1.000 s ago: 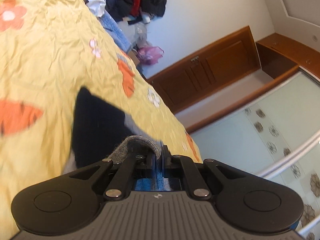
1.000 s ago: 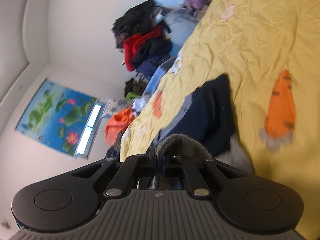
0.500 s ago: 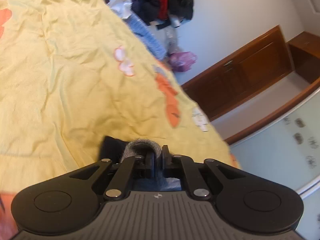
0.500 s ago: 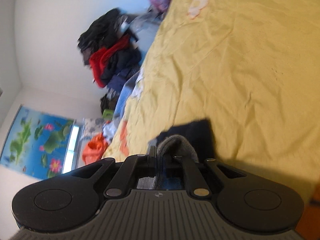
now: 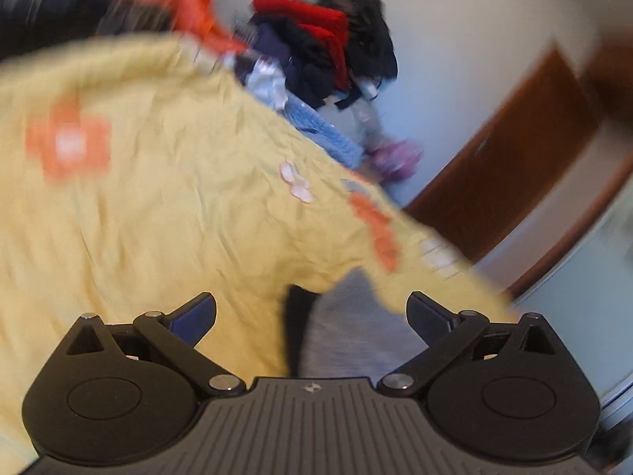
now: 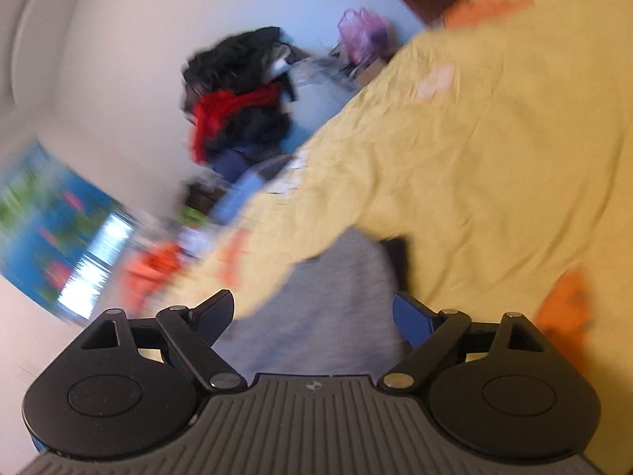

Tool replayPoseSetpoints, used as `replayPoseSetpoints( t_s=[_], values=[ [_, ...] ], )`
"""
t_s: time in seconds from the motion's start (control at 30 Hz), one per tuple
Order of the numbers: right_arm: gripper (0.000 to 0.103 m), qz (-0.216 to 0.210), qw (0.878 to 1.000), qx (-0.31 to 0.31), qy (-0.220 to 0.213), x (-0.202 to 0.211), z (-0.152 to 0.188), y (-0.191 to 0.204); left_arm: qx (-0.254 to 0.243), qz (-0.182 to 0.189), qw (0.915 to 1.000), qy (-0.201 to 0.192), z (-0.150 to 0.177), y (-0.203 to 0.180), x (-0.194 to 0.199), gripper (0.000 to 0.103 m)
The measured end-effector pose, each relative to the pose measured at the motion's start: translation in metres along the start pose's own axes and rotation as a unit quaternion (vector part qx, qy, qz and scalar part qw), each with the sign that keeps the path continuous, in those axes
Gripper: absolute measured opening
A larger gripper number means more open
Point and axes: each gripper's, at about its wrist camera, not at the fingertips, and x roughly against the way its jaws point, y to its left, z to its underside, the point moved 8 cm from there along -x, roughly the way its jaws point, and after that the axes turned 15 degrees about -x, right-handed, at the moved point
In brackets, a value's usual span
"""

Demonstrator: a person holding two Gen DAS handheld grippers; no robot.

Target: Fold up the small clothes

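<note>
A small grey and black garment point(image 5: 348, 332) lies on the yellow flowered bed sheet point(image 5: 158, 213), just in front of my left gripper point(image 5: 310, 312), which is open with its jaws wide apart and holds nothing. In the right wrist view the same grey garment point(image 6: 332, 308) lies between the fingers of my right gripper point(image 6: 312, 312), also open and empty, with a black edge showing at the garment's far right. Both views are blurred by motion.
A heap of dark, red and blue clothes point(image 5: 324, 51) is piled beyond the far edge of the bed against the wall; it also shows in the right wrist view point(image 6: 241, 107). A wooden cabinet point(image 5: 514, 166) stands right of the bed. A blue poster point(image 6: 47, 229) hangs on the wall.
Both grippers were shut on the grey garment's edge and have opened wide, letting it go onto the sheet. Both cameras have swung and tilted up toward the clothes heap.
</note>
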Motion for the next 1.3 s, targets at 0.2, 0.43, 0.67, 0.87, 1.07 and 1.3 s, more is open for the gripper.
replayPoseSetpoints(
  t_s=[0.2,0.43,0.67,0.87,1.07,1.3],
  values=[
    [0.072,0.075,0.985,0.156,0.021,-0.051,-0.01,0.032,-0.212,-0.081,0.9729,0.044,-0.012,-0.048,-0.055,0.103],
    [0.072,0.116,0.977,0.165,0.066,-0.116,-0.023,0.028,-0.217,-0.072,0.9693,0.091,-0.007,-0.06,-0.124,0.103],
    [0.011,0.102,0.968,0.22,0.069,-0.126,-0.01,0.035,-0.219,-0.034,0.9698,0.103,-0.002,-0.069,-0.134,0.042],
    [0.011,0.087,0.975,0.202,0.045,-0.117,-0.012,0.036,-0.223,-0.044,0.9683,0.103,-0.005,-0.071,-0.133,0.011],
    [0.011,0.079,0.979,0.188,0.024,-0.109,-0.018,0.039,-0.21,-0.05,0.9711,0.102,-0.009,-0.062,-0.128,0.007],
    [0.01,0.056,0.988,0.14,-0.018,-0.091,-0.039,0.039,-0.211,-0.059,0.9707,0.098,-0.013,-0.058,-0.123,0.006]
  ],
)
